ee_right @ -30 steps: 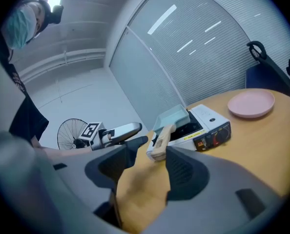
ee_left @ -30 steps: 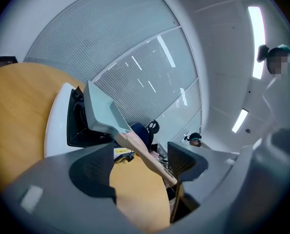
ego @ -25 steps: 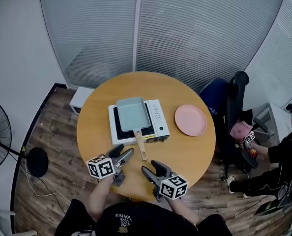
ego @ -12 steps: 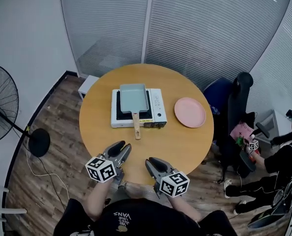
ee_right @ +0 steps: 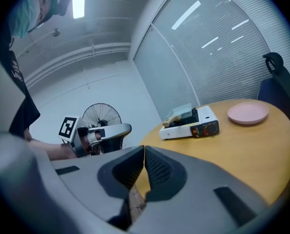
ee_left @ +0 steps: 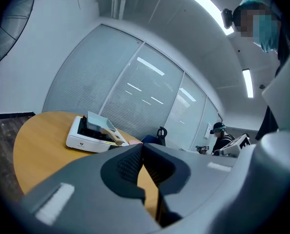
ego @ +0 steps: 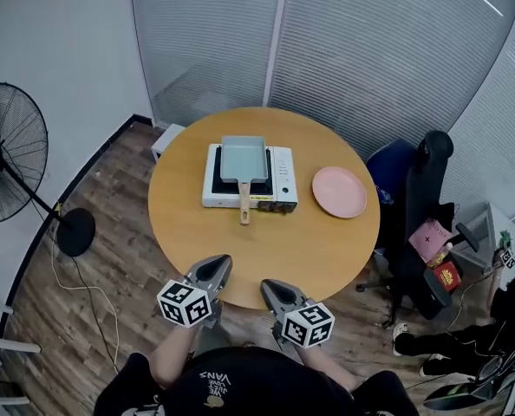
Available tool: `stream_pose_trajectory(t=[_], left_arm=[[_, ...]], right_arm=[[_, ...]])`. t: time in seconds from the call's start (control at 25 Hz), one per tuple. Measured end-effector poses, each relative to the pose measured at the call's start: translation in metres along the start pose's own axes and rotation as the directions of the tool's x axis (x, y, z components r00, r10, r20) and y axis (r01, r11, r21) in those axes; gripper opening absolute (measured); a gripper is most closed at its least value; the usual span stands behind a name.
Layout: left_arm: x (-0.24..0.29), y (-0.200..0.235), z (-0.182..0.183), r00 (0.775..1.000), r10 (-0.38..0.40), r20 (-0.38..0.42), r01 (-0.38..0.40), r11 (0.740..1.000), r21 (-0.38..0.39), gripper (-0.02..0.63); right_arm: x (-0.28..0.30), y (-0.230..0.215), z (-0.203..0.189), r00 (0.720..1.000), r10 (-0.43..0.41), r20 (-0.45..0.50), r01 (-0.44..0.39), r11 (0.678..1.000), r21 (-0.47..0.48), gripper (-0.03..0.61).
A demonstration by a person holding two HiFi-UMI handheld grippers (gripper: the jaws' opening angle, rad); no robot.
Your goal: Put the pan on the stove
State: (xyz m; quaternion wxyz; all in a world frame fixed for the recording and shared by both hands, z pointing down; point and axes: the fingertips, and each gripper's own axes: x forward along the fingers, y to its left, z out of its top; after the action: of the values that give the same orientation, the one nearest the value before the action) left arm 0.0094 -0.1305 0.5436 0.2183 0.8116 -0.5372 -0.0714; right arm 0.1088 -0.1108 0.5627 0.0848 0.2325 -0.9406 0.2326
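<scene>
Pale-blue rectangular pan point(ego: 243, 158) sits on white portable stove point(ego: 280, 189), frame centre. Left hand-held gripper point(ego: 222, 262) and right hand-held gripper point(ego: 267, 286) just closed, both empty. Risk: bumped overhanging wooden handle point(ego: 244, 213) shifts pan.

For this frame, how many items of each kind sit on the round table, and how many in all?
Stove: 1
Pan: 1
Pink plate: 1
Total: 3
</scene>
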Motion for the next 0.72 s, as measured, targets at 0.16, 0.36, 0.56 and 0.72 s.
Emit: stream_pose_trajectory(t=[0.16,0.36,0.56,0.72], left_arm=[[-0.013,-0.011,-0.012,0.999,0.032,0.006,-0.032,0.999,0.001,0.011],[-0.032,-0.016,-0.031,0.997,0.078,-0.007,-0.078,0.997,-0.015,0.011],[-0.047,-0.021,-0.047,0.996,0.093,-0.015,-0.093,0.995,-0.036,0.011],[-0.052,-0.03,-0.054,0.996,0.086,-0.014,-0.086,0.995,-0.042,0.009]], right_arm=[[-0.011,0.007,-0.011,1.0,0.017,-0.013,-0.017,1.0,-0.009,0.012],[-0.021,0.012,-0.027,0.999,0.027,-0.026,-0.027,1.0,-0.002,0.012],[-0.028,0.015,-0.04,0.999,0.02,-0.038,-0.02,1.0,-0.001,0.011],[-0.036,0.015,-0.047,0.999,0.001,-0.047,-0.002,1.0,-0.016,0.011]])
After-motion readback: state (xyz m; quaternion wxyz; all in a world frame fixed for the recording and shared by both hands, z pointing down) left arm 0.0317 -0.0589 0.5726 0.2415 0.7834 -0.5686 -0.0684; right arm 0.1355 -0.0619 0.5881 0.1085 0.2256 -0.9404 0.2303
